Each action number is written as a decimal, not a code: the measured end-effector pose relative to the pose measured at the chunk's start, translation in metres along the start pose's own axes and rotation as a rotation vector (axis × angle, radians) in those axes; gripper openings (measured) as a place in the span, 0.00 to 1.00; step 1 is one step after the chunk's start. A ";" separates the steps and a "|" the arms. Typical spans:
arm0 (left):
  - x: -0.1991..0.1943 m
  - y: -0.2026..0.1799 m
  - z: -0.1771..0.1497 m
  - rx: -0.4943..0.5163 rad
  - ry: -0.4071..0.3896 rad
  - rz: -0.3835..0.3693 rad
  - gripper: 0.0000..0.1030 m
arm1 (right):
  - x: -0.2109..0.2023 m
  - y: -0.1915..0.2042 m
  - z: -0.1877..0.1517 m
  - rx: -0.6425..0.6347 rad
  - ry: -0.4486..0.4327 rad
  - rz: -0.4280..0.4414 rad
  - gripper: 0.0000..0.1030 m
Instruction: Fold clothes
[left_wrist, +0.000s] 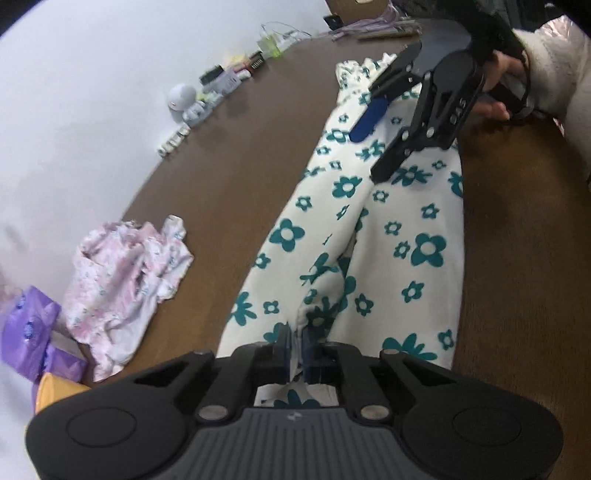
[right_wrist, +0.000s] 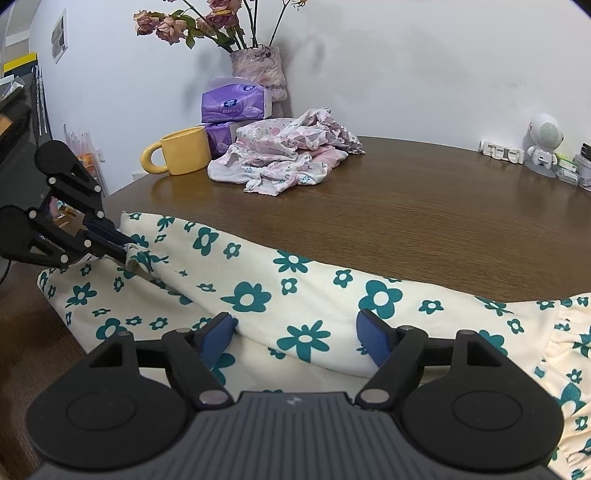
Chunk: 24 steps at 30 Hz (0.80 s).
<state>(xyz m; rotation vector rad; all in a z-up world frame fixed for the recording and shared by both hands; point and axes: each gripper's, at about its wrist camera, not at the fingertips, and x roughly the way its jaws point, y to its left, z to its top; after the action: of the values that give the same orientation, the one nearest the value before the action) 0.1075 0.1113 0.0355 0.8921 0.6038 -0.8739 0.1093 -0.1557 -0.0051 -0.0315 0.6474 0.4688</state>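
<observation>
Cream trousers with teal flowers lie stretched along the brown table, the ruffled waistband at the far end. My left gripper is shut on the hem of one trouser leg, a fold of cloth pinched between its blue pads. From the right wrist view the left gripper clamps that hem at the left end of the trousers. My right gripper stands open just above the trousers near the waistband, blue pads wide apart. In the left wrist view the right gripper hangs over the cloth, held by a hand.
A crumpled pink and white garment lies near the wall, beside a yellow mug, purple tissue packs and a vase of dried flowers. A small white robot figure and several small items line the far table edge.
</observation>
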 end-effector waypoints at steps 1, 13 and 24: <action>-0.002 -0.003 -0.001 0.004 -0.001 0.005 0.05 | 0.000 0.000 0.000 0.001 0.000 0.001 0.73; -0.031 0.016 -0.017 -0.265 -0.085 0.101 0.38 | 0.001 0.000 0.000 -0.005 0.002 0.008 0.75; 0.004 0.037 -0.011 -0.819 -0.088 0.157 0.28 | 0.001 0.003 -0.001 -0.017 0.007 0.003 0.77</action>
<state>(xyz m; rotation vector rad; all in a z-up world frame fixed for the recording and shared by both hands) 0.1394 0.1318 0.0418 0.1524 0.7226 -0.4464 0.1079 -0.1527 -0.0063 -0.0484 0.6502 0.4777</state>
